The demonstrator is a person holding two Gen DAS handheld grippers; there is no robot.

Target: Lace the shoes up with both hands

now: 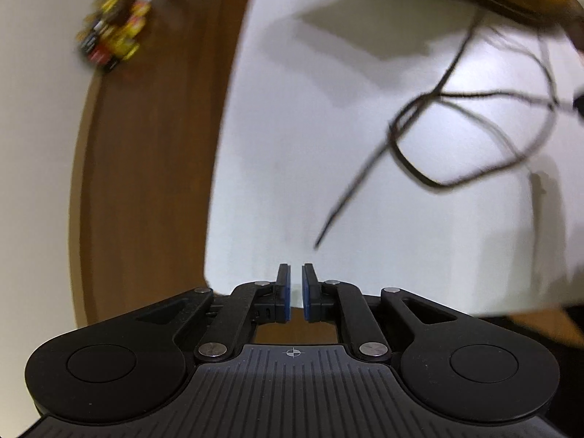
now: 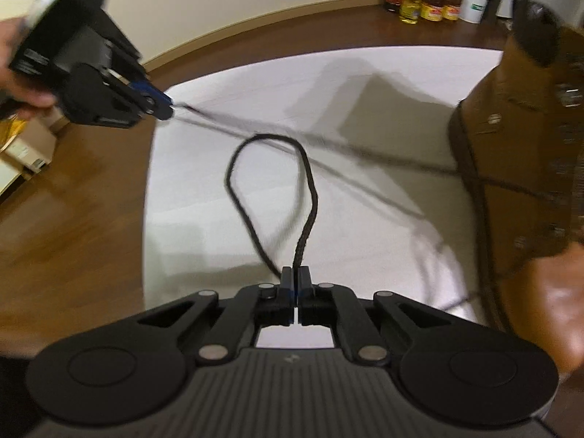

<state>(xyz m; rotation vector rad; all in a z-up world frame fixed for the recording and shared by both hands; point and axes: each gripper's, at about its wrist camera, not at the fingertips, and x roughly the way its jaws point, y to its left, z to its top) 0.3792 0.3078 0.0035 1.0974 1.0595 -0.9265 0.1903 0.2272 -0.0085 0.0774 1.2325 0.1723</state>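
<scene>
Right gripper (image 2: 295, 273): my fingers are clenched on the dark lace (image 2: 306, 197), which loops out over the white mat (image 2: 189, 197)
Left gripper (image 1: 295, 284): fingers slightly parted, nothing between them; lace end lies ahead
Boot (image 2: 518, 153): brown, at the right edge; cut off
Blur: I can't trace the lace into the eyelets
</scene>
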